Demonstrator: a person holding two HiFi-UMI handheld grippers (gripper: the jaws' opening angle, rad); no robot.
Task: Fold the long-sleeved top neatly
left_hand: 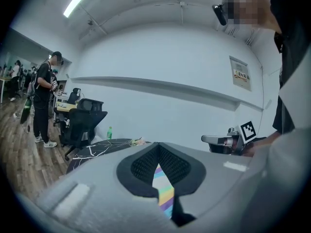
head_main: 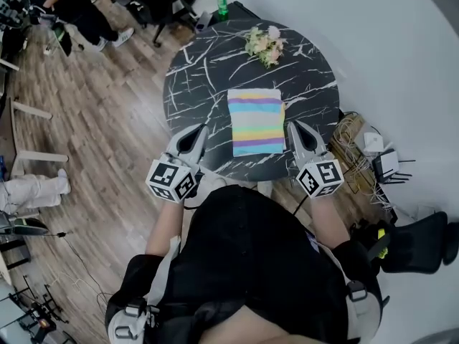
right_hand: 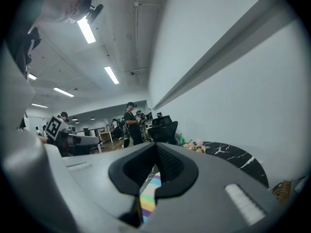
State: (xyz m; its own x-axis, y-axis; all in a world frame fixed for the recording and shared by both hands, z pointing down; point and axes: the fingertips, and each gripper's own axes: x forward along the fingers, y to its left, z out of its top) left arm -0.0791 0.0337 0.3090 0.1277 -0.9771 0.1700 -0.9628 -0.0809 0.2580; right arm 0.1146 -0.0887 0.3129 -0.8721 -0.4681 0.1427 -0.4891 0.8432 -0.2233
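Head view shows the task looking all but finished, as I judge it. The round black counter with white marble veining [head_main: 193, 77] is the biggest thing here, and there is one of it. On it, towards the edge nearest me, lies the one long-sleeved top in pastel stripes [head_main: 256, 122]. It is already folded into a compact, flat rectangle with square edges, and no sleeve or hem sticks out. I see nothing left to fold; at most a corner could be tidied, and then I would draw back.

I hold two tools. My left hand-held gripper [head_main: 203, 128] hangs over the near rim to the left of the top, near it but apart. My right hand-held gripper [head_main: 291, 124] sits just beside the top's right edge, and I cannot tell whether it touches. In the left gripper view the jaws [left_hand: 158, 149] are pressed together with nothing between them. The striped cloth only shows beyond them. The right gripper view shows the same thing [right_hand: 156, 150], closed and empty.

Smaller things are one small bunch of pale pink and cream flowers [head_main: 265, 45] at the far side of the counter, and one green bottle [head_main: 222, 2] beyond it.
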